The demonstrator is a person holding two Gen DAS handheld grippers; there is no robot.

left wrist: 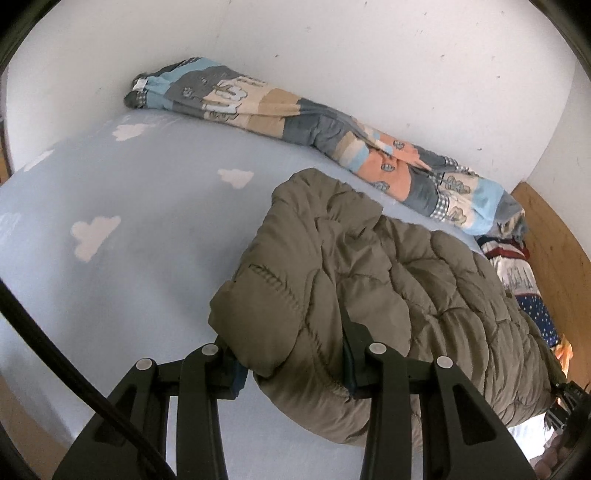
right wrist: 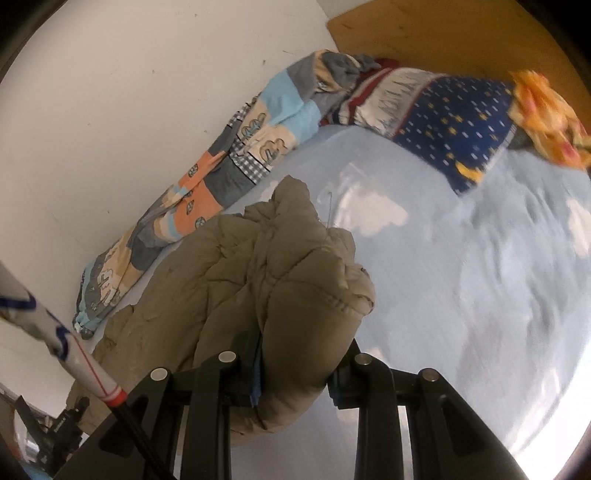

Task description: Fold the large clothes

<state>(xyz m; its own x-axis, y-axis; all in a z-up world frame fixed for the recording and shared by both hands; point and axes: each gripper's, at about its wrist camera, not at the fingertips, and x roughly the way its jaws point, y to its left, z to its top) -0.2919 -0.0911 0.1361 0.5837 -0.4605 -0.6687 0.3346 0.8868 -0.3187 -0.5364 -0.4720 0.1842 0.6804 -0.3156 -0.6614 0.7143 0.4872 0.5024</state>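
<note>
An olive quilted puffer jacket [left wrist: 369, 288] lies bunched on a light-blue bed sheet with white clouds [left wrist: 129, 229]. My left gripper [left wrist: 291, 365] is shut on a thick fold at the jacket's near left end. My right gripper [right wrist: 295, 376] is shut on the jacket [right wrist: 273, 280] at its other end and holds it a little off the sheet [right wrist: 461, 277]. The fingertips of both grippers are buried in the padding. The right gripper also shows in the left wrist view at the lower right edge [left wrist: 565, 402].
A rolled patchwork blanket [left wrist: 295, 122] lies along the white wall [left wrist: 332, 44]. A navy patterned cloth [right wrist: 454, 125] and an orange cloth [right wrist: 546, 114] lie by the wooden headboard [right wrist: 443, 33]. A white pole [right wrist: 55, 332] crosses the lower left of the right wrist view.
</note>
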